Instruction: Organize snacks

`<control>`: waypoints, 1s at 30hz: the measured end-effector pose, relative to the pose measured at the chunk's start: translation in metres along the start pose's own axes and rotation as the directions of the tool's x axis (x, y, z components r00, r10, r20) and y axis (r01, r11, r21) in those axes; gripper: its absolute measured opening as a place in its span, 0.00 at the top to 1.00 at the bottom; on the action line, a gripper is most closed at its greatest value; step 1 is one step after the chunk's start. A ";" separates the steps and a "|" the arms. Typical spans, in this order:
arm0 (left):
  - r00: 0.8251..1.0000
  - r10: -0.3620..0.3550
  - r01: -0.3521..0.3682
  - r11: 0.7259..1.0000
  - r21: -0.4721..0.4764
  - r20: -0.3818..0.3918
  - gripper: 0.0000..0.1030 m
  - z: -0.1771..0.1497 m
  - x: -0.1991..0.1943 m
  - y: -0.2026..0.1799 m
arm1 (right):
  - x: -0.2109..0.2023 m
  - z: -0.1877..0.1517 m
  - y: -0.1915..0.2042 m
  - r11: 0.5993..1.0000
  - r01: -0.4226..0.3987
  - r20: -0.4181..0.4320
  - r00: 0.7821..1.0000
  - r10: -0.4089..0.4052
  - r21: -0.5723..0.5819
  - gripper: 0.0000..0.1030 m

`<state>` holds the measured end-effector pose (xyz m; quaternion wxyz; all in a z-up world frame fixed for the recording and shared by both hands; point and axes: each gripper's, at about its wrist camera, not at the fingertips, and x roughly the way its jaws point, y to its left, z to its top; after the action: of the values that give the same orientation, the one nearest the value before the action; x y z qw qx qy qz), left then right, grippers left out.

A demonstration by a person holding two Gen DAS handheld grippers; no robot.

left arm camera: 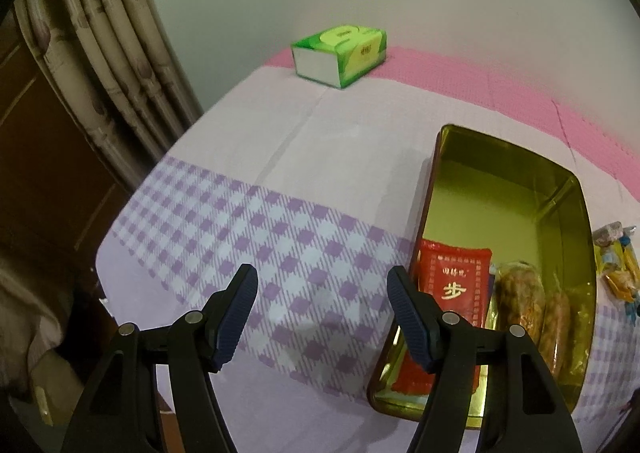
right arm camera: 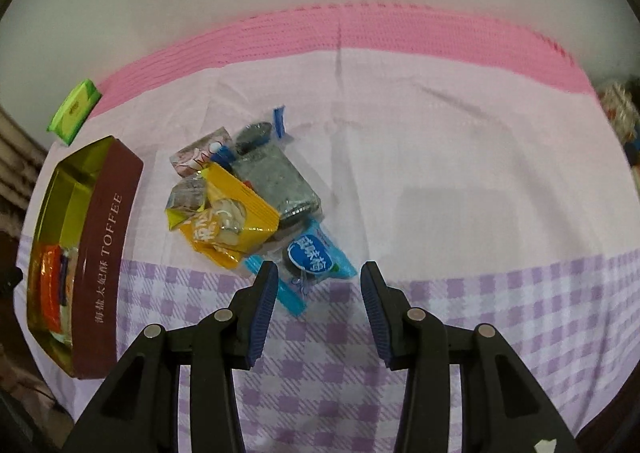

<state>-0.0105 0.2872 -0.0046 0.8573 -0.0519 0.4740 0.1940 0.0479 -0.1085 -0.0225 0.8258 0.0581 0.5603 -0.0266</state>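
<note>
The heap of small wrapped snacks point(right arm camera: 244, 205) lay on the pale middle band of the cloth-covered counter point(right arm camera: 440, 157), well in from its pink far edge and just beside the open gold-lined rectangular tin point(right arm camera: 108, 253), which sat toward the counter's left edge; the right tongs point(right arm camera: 318, 295) hung above the near side of the heap with their blue-padded jaws apart and empty; the left tongs point(left arm camera: 322, 299) stood wide apart over the checked cloth beside the tin's left wall point(left arm camera: 424, 213), holding nothing.

The nearest piece, a light-blue plastic sachet with a dark-blue oval label point(right arm camera: 310, 263), looked the easiest target; it would likely be very light, soft and slick, so a pinch across its flat crimped end should hold better than one over the bulging middle; the yellow foil-like packet point(right arm camera: 230, 225) above it would probably crinkle and slide, and its contents might crush under a hard squeeze.

The tin's maroon side read "TOFFEE" after a run of Chinese characters too small to read surely; inside it lay a red packet with gold Chinese characters point(left arm camera: 454, 285) and clear-wrapped brown pastries point(left arm camera: 520, 293); white Chinese characters marked the blue sachet's label; a green tissue pack point(left arm camera: 340, 53) sat near the counter's far left corner, its print unreadable.
</note>
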 end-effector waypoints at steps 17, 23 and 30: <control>1.000 -0.007 0.007 1.000 0.009 -0.001 0.30 0.000 0.006 -0.004 | 0.015 0.014 -0.018 0.958 -0.079 -0.044 0.995 0.095 0.275 0.58; 1.000 -0.011 0.011 1.000 0.005 -0.009 0.29 0.000 0.006 -0.003 | 0.026 0.017 -0.001 0.982 0.015 -0.055 0.998 -0.005 0.191 0.58; 1.000 -0.004 0.004 1.000 0.014 -0.009 0.29 -0.001 0.006 -0.004 | 0.024 0.001 0.001 0.993 0.046 -0.041 0.998 -0.042 0.106 0.59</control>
<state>-0.0065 0.2848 -0.0109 0.8559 -0.0475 0.4792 0.1888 0.0575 -0.1075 -0.0445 0.8098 0.0906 0.5750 -0.0737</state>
